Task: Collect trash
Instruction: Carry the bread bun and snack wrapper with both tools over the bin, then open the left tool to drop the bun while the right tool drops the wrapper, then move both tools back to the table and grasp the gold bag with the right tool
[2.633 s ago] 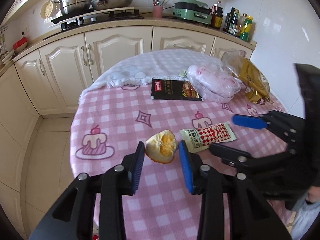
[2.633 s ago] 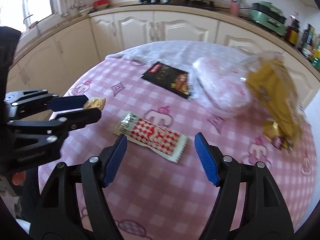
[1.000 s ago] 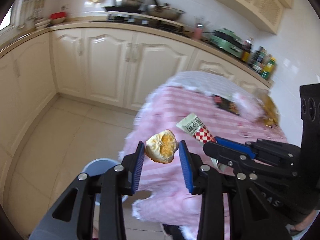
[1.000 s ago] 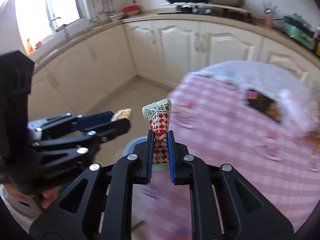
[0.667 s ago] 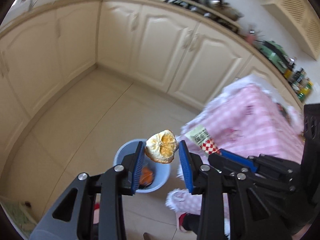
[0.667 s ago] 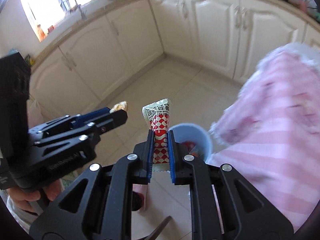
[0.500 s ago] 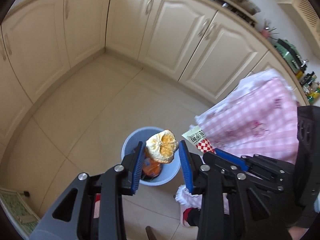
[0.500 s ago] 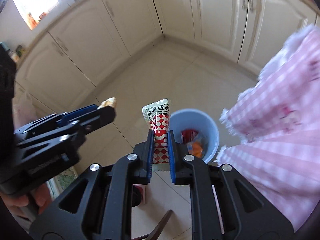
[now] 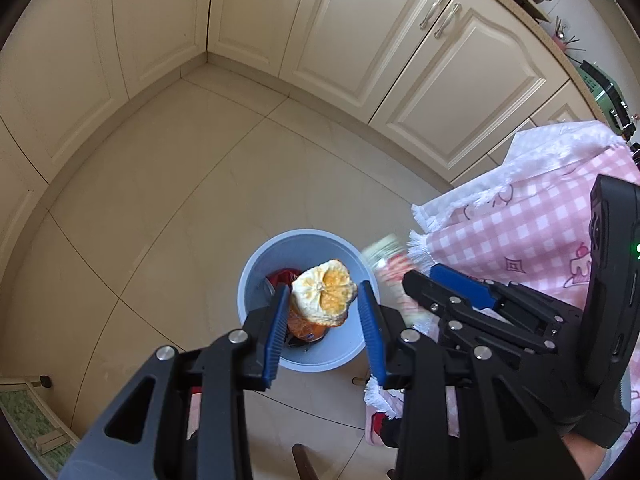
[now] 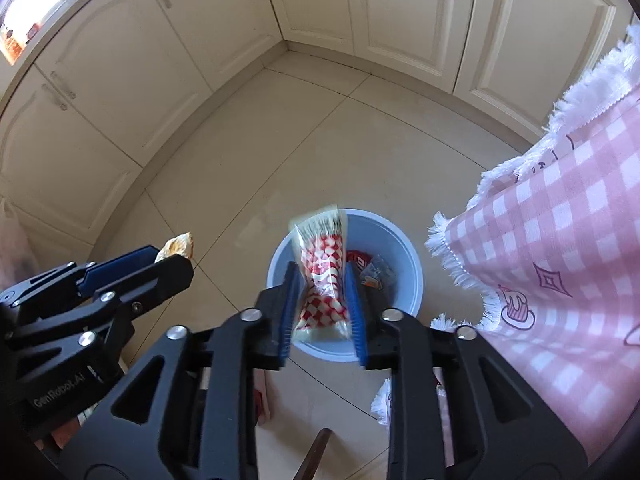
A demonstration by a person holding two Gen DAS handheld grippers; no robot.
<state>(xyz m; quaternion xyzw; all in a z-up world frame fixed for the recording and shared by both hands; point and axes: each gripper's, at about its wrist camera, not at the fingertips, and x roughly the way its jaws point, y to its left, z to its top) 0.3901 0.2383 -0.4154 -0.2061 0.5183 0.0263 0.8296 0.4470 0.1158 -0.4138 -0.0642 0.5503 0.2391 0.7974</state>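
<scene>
We see a smooth, matt blue plastic bin [image 9: 256, 280] on glossy beige floor tiles [image 9: 168, 184]. The gripper fingers [image 9: 256, 344] look like matt black plastic with shiny metal screws and ribbed blue pads [image 9: 276, 332]. The orange peel [image 9: 324, 300] shows a rough, pithy inside. The red-checked wrapper [image 10: 324, 280] is glossy film. The pink checked tablecloth [image 10: 560, 240] is soft cloth with a white fringe. The cabinet doors [image 9: 360, 40] have a smooth satin cream finish.

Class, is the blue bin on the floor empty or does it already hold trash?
Not empty: the blue bin holds red and orange wrappers at its bottom.
</scene>
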